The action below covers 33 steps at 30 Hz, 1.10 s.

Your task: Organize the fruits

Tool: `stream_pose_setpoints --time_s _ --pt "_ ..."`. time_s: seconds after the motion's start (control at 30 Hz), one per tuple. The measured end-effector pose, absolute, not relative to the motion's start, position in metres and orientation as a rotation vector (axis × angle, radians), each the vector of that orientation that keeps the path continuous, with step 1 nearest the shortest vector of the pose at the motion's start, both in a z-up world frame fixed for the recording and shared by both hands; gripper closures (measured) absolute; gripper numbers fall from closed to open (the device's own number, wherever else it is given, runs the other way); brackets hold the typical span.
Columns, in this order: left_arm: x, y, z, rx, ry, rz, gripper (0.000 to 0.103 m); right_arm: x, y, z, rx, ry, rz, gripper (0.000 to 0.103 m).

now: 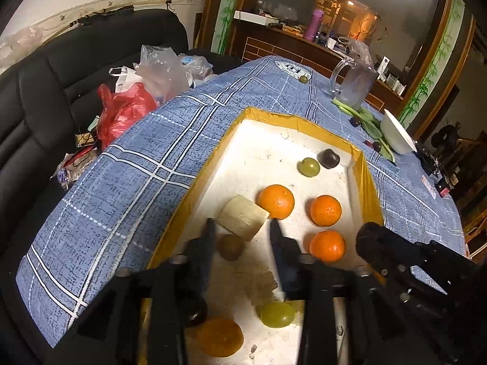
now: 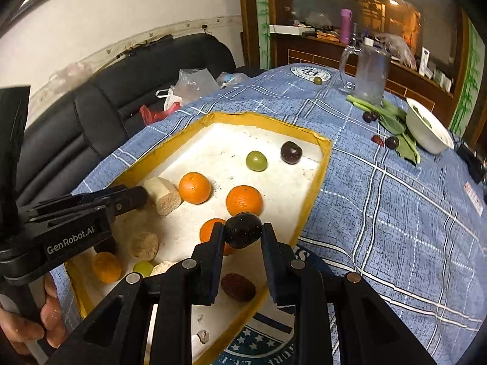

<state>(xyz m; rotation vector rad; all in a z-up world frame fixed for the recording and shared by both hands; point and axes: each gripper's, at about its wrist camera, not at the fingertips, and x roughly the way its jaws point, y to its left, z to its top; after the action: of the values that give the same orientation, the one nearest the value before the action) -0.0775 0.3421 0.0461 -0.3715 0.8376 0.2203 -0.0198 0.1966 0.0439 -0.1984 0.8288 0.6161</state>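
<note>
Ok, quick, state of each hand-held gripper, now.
Left hand-held gripper: open, holding nothing, over the tray.
Right hand-held gripper: shut on a dark fruit.

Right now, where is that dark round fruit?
In the right wrist view, the dark round fruit sits clamped in the right tongs, above the tray, just before two oranges.

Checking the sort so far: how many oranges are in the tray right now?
4. One beside the pale cut block, one mid-tray, one partly behind the dark fruit held in the right tool, one at the near-left corner. Tools may hide others.
</note>
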Motion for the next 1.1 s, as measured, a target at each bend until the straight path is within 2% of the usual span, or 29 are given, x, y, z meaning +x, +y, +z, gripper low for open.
stream_pose_setpoints --time_s 0.07,0.17,0.3,0.43,0.57,0.73,1.1 --pt "-0.081 0.343 0.048 -0.384 0.826 0.220 0.049 -0.023 0.199 0.045 -0.223 0.813 0.609 0.070" --pt "-0.087 0.344 0.051 -0.401 0.820 0.218 0.045 -0.027 0.196 0.050 -0.222 0.794 0.598 0.060" --pt "-0.100 0.342 0.055 -0.419 0.822 0.233 0.042 -0.032 0.190 0.057 -0.196 0.787 0.588 0.060" --pt "-0.116 0.326 0.067 -0.354 0.792 0.304 0.035 -0.044 0.173 0.064 -0.147 0.776 0.566 0.060" --pt "-0.131 0.295 0.085 -0.215 0.724 0.392 0.019 -0.061 0.149 0.068 -0.121 0.758 0.492 0.052" --pt "-0.144 0.252 0.105 -0.097 0.656 0.386 0.009 -0.082 0.117 0.065 -0.066 0.764 0.416 0.048" --pt "-0.153 0.198 0.113 -0.053 0.661 0.307 0.008 -0.112 0.070 0.065 -0.008 0.757 0.342 0.045"
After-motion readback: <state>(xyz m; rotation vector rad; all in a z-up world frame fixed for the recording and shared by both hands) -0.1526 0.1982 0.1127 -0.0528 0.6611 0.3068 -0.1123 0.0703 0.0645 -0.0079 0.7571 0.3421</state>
